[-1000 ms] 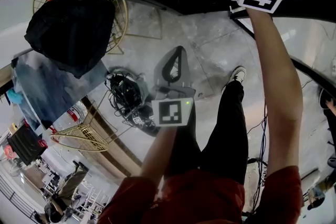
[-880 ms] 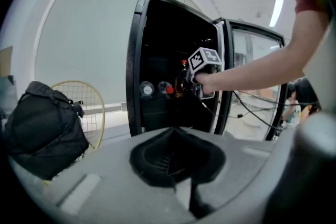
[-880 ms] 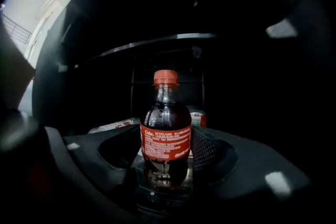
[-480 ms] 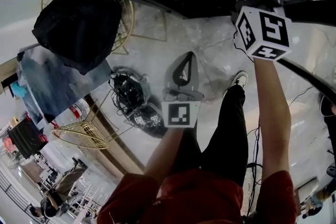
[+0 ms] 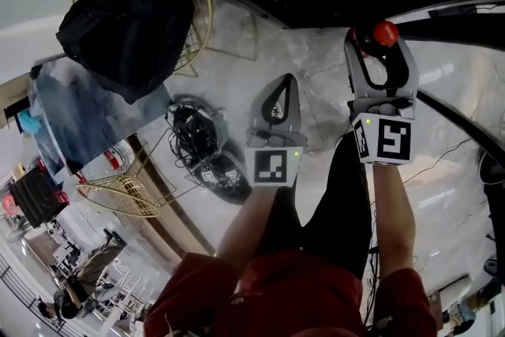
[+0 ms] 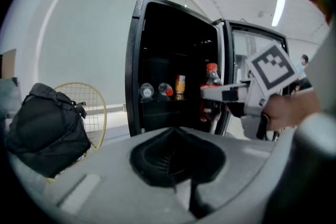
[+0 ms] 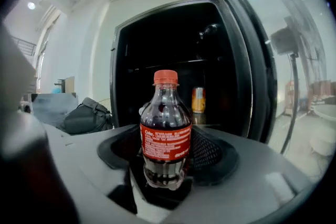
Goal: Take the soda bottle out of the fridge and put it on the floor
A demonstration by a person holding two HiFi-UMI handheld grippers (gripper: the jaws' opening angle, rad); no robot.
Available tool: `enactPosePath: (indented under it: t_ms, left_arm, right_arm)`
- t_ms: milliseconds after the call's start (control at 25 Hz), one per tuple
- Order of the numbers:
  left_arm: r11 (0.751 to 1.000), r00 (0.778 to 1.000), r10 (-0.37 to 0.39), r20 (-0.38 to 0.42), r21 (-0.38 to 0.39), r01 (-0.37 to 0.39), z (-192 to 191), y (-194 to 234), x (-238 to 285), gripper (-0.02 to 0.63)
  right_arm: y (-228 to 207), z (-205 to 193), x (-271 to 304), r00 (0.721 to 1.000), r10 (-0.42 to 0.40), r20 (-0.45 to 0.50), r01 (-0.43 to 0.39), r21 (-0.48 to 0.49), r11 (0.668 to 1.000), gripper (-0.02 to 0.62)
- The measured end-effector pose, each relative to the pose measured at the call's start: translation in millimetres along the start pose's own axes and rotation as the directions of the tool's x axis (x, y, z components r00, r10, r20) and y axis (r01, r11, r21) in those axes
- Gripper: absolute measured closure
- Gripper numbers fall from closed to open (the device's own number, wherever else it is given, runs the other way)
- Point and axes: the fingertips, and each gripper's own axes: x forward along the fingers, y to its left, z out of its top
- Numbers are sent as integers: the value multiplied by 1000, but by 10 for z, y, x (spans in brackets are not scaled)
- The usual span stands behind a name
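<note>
A black bag [image 5: 126,35] lies at left. The left tongs [image 5: 282,87] are pressed together, holding nothing. The right tongs [image 5: 382,63] are clamped on the red-capped soda bottle [image 7: 165,134], held upright in front of the open fridge [image 7: 173,60], clear of the floor [image 5: 316,59]. The white print on its red label is too blurred to read.

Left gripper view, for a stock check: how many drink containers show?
4: red-capped dark soda bottle in the right tool; orange can upright on the shelf of the black fridge; two bottles lying left of it, one pale-capped, one red-capped. The dark interior may hide more.
</note>
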Motion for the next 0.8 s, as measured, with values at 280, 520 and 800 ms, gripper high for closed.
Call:
enactPosePath:
  t_ms: [280, 520, 800]
  left_arm:
    - [999, 999, 34, 6, -5, -34, -57, 37, -36, 606]
    - [997, 997, 79, -12, -20, -79, -144, -67, -25, 606]
    - [985, 985, 171, 25, -33, -170, -279, -162, -61, 606]
  right_arm:
    - [31, -440, -386, 997, -6, -72, 11, 58, 998, 308]
    - [-124, -518, -513, 997, 19, -76, -14, 62, 998, 308]
    - [-169, -747, -573, 990, 115, -79, -113, 33, 993, 308]
